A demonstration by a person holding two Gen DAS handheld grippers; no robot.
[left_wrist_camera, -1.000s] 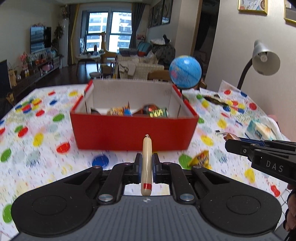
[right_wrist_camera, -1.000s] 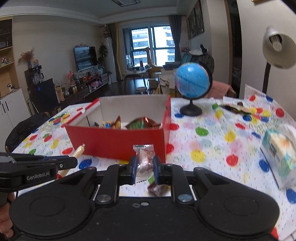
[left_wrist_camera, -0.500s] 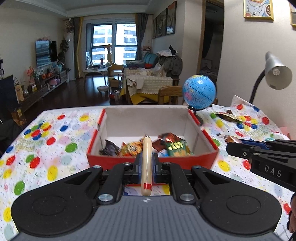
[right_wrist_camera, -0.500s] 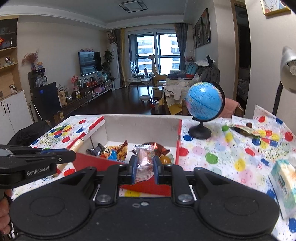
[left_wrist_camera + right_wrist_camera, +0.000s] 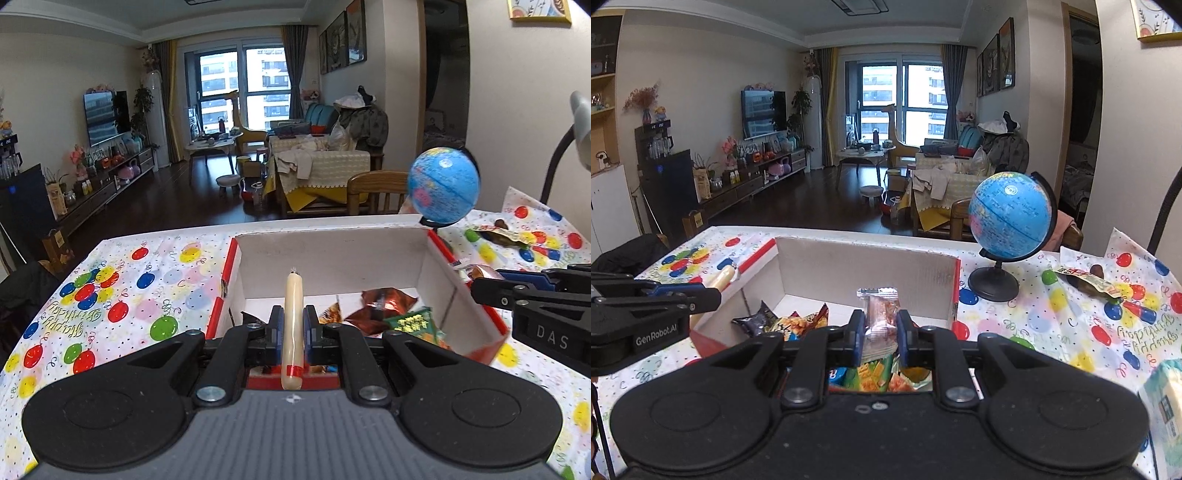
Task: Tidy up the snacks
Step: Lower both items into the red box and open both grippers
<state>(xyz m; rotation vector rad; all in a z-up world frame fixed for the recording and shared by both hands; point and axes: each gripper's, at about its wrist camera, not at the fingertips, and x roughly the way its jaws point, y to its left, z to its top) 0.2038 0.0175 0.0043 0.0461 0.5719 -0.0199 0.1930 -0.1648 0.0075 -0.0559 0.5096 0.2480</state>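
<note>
Your left hand-held gripper (image 5: 293, 328) is clamped on a pale sausage stick (image 5: 293, 317), which points forward over the near wall of the red box (image 5: 491, 332). Your right hand-held gripper (image 5: 880, 328) is clamped on a clear-wrapped snack (image 5: 881, 314) and hangs over the box's near right part, above the packets (image 5: 798, 325) already lying inside. The far half of the box floor shows bare white card, with open room between the packets and the back wall. The box's right wall stands near the globe (image 5: 1010, 218), whose base rests on the balloon-print surface (image 5: 1071, 332) just beside the far right corner. A tissue pack (image 5: 1165, 402) lies near the surface's right edge, well apart from the box.
</note>
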